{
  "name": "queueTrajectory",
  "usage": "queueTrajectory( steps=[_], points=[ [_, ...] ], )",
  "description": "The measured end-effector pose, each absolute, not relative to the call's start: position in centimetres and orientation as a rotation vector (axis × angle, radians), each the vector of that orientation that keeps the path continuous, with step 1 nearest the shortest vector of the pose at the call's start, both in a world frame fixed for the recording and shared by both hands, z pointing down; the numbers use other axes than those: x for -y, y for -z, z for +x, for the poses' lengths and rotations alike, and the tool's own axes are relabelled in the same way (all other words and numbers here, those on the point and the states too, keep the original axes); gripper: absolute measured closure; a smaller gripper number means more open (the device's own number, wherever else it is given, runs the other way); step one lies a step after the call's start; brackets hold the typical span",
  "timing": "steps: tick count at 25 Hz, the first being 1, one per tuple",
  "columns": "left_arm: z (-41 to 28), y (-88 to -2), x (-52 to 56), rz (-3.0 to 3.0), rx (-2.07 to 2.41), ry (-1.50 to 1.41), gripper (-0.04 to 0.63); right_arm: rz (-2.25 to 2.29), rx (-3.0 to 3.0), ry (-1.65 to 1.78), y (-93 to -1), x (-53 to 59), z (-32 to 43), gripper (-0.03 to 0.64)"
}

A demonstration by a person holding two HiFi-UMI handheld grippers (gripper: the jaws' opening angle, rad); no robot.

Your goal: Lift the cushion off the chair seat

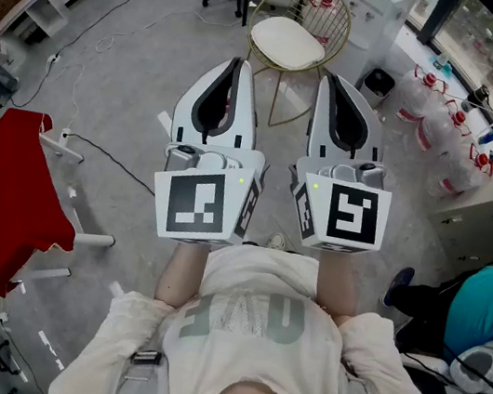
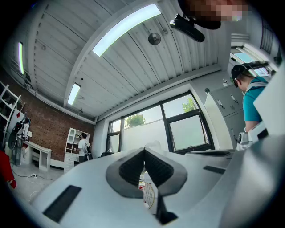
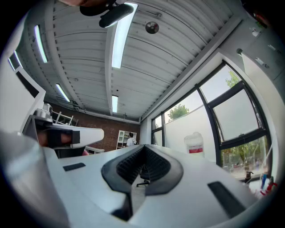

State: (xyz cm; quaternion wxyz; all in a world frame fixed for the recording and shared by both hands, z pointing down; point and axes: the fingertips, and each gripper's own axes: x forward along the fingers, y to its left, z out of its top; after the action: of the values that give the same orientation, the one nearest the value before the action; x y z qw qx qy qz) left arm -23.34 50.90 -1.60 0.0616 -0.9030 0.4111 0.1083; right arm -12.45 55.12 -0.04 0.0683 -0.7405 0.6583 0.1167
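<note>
The cream cushion (image 1: 286, 43) is seen untouched on the gold wire chair (image 1: 347, 32), ahead of left gripper (image 1: 239, 62) and right gripper (image 1: 327, 77), both clenched empty; approach is still needed, with jaws to be opened

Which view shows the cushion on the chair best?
The head view: the cushion lies whole on the seat of the gold wire chair. The left gripper view shows only a sliver of that chair's wire, seen past its jaws. The right gripper view shows neither.
</note>
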Motion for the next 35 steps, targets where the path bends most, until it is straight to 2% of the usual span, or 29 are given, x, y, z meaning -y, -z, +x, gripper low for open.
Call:
queueTrajectory(
  steps=[20,35],
  points=[
    [-21.6,1.1,-47.9,-2.733,-1.311,-0.343,0.581,-2.157,-1.93,-0.29,0.2,-54.2,-8.3,0.6],
    [-20.3,-1.7,-42.7,-2.711,-1.437,-0.301,0.581,-2.11,-1.934,-0.105,-3.4,-48.5,-2.8,0.6]
  ],
)
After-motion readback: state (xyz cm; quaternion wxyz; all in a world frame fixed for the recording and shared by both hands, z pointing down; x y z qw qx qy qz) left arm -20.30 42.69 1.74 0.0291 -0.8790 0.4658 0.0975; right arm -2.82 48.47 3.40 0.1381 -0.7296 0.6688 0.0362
